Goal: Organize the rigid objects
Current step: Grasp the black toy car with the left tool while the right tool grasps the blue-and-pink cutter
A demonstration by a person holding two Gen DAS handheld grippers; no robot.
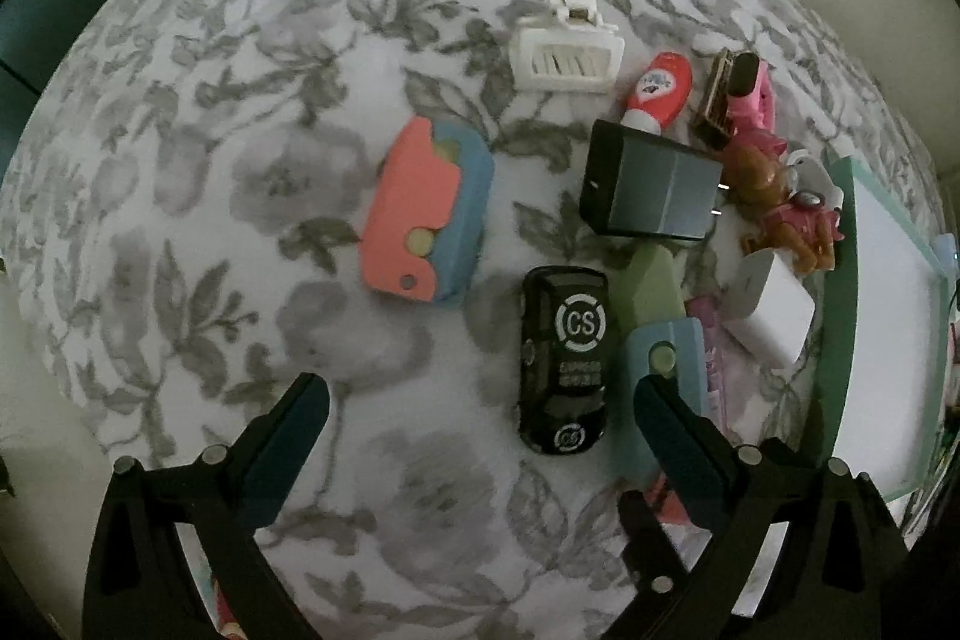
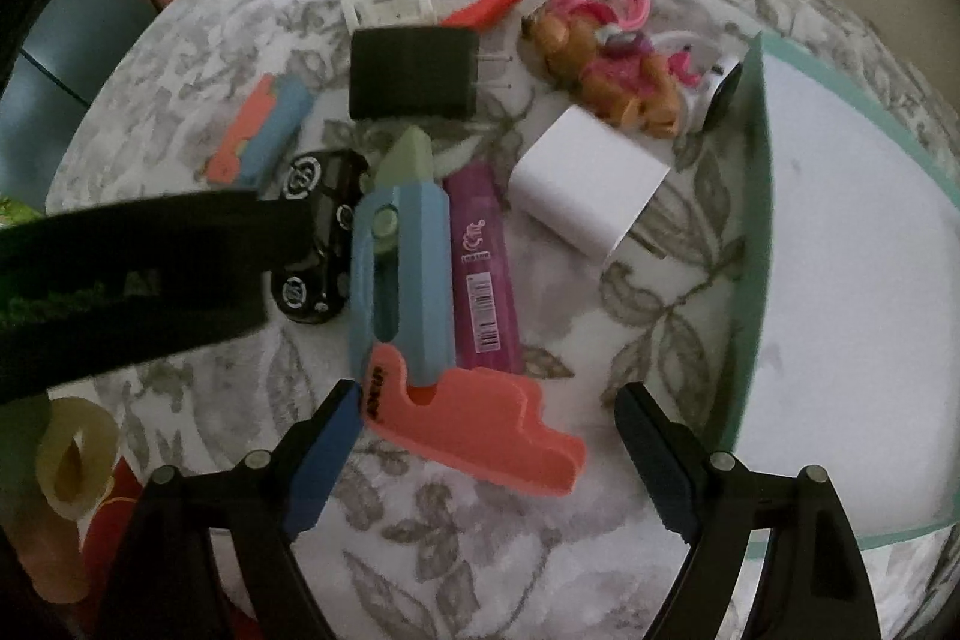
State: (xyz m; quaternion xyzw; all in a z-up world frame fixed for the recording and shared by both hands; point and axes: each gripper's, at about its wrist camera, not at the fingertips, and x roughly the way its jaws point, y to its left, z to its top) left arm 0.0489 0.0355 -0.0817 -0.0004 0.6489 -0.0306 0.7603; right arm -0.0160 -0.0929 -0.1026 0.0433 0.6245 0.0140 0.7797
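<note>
Small rigid things lie on a floral grey-and-white cloth [image 1: 240, 160]. My left gripper [image 1: 480, 400] points down and is open; a black toy car [image 1: 564, 370] marked CS lies between its fingers, nearer the right one, untouched. My right gripper [image 2: 489, 412] is open over the salmon handle [image 2: 480, 424] of a blue toy knife [image 2: 402, 280] with a green tip [image 2: 408, 160]. Its left fingertip [image 2: 336, 424] is at the handle's end; the right one stands apart. The left gripper's black body [image 2: 138, 268] crosses the right wrist view beside the car [image 2: 318, 232].
A teal-rimmed white tray [image 2: 756, 220] stands at the right. Around lie a second salmon-and-blue toy [image 1: 426, 214], a black charger [image 2: 414, 73], a white charger [image 2: 588, 184], a purple pack [image 2: 480, 268], a white clip [image 1: 567, 52], a red bottle [image 1: 657, 91] and a brown dog toy [image 2: 606, 70].
</note>
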